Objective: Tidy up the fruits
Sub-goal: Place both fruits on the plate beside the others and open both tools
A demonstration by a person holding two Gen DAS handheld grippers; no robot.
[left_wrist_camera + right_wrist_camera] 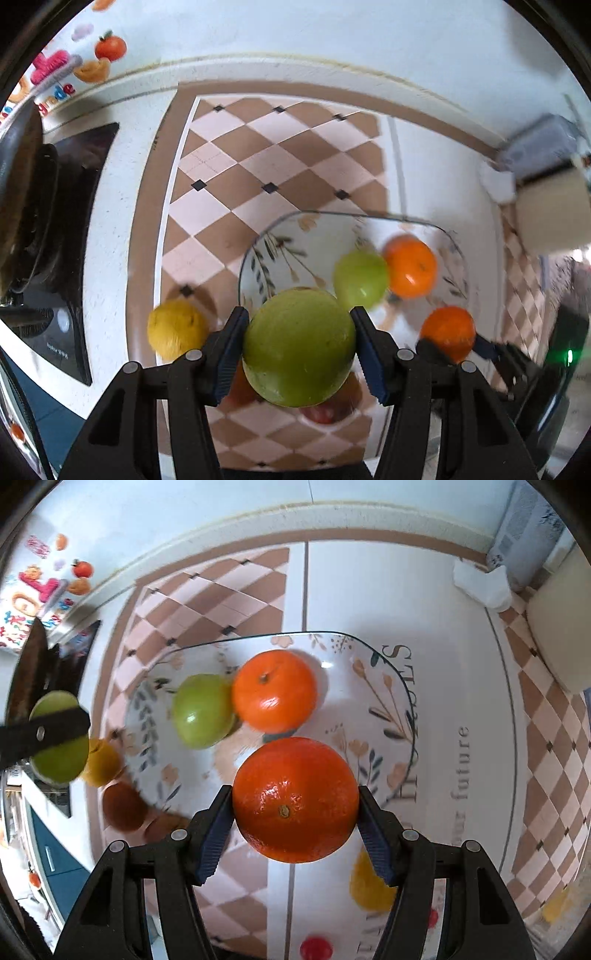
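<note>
Checkered tabletop with a glass plate [400, 686] already holding a small green apple [203, 710] and a tangerine [275, 690]: the right gripper [295, 812], clamping an orange [295, 799], hangs over the plate's near rim, nearer than the left gripper [298, 349], which clamps a large green apple [299, 347].

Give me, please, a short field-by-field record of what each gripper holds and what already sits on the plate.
left gripper: shut on large green fruit
right gripper: shut on held orange
plate: glass, floral print, on checked cloth
on plate: small green apple touching plate orange
off plate: yellow fruit on the cloth, left of the plate
</note>
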